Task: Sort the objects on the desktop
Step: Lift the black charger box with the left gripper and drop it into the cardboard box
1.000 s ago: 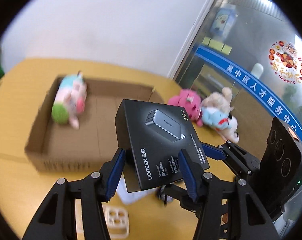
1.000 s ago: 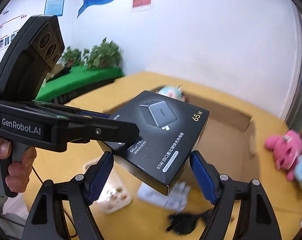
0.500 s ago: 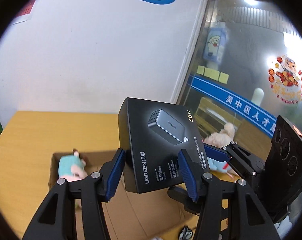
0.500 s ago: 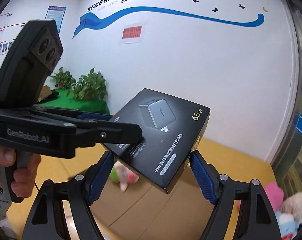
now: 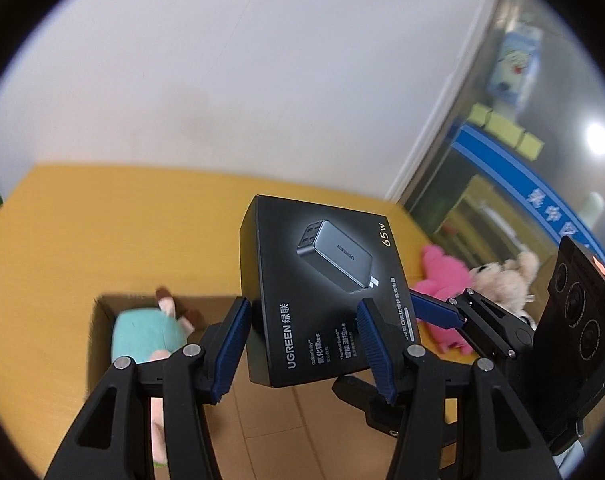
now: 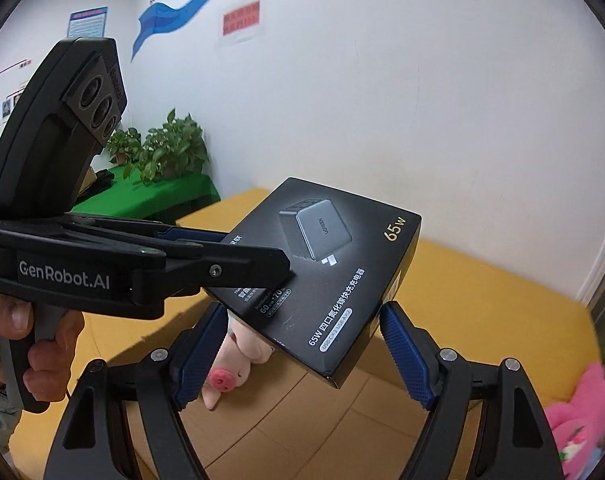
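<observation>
Both grippers have carried the UGREEN charger box (image 5: 322, 300) over the cardboard box (image 6: 302, 420); left gripper (image 5: 306, 344) and right gripper (image 6: 302, 350) each pinch it. Lower it evenly, beside the plush pig (image 6: 238, 364).

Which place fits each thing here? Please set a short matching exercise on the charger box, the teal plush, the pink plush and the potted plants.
Things:
1. UGREEN charger box
2. teal plush
3. pink plush
4. potted plants

Places:
A. on the yellow table outside the cardboard box
B. on the green-covered table
C. inside the cardboard box
D. held in the air between both tools

Pairs: 1-D, 2-C, 3-A, 4-B
</observation>
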A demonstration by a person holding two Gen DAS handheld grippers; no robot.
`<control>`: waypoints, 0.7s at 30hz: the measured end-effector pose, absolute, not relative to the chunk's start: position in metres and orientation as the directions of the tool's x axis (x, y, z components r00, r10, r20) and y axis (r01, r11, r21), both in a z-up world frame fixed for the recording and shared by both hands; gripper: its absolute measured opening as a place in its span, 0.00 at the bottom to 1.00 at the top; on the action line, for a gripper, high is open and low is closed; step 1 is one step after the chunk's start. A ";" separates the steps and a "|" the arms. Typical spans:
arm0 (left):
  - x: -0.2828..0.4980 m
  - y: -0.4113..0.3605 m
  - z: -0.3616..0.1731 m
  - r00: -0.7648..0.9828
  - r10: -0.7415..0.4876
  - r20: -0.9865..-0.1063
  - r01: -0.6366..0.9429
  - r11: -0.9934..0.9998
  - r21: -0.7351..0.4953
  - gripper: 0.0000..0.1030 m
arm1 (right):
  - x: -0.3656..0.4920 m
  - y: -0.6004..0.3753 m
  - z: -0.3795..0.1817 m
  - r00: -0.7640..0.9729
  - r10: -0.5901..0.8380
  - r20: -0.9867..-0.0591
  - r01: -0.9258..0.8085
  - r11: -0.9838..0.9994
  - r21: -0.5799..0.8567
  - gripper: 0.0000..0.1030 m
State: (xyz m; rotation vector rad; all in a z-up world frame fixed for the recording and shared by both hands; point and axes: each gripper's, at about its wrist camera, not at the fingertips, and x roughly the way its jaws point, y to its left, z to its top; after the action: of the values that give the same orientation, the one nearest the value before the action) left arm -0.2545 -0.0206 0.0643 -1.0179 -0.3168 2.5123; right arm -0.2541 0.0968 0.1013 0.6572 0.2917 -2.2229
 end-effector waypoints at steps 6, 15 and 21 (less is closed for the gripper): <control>-0.292 -0.014 0.004 -0.565 0.432 -0.703 -0.230 -0.901 -0.368 0.53 | -0.305 0.091 0.027 -0.476 -0.613 -0.631 0.733 -0.672 0.100 0.75; -0.312 0.007 -0.045 -0.493 0.361 -0.791 -0.191 -0.932 -0.307 0.53 | -0.335 0.094 -0.042 -0.378 -0.598 -0.707 0.714 -0.675 0.188 0.75; -0.326 0.031 -0.074 -0.424 0.247 -0.871 -0.185 -0.965 -0.184 0.52 | -0.356 0.096 -0.082 -0.296 -0.568 -0.768 0.682 -0.689 0.247 0.75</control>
State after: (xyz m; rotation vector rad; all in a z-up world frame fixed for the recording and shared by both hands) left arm -0.3261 0.0306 -0.0736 -1.5155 -0.0875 2.4532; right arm -0.3556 0.0957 -0.0822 1.1373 0.1613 -2.0404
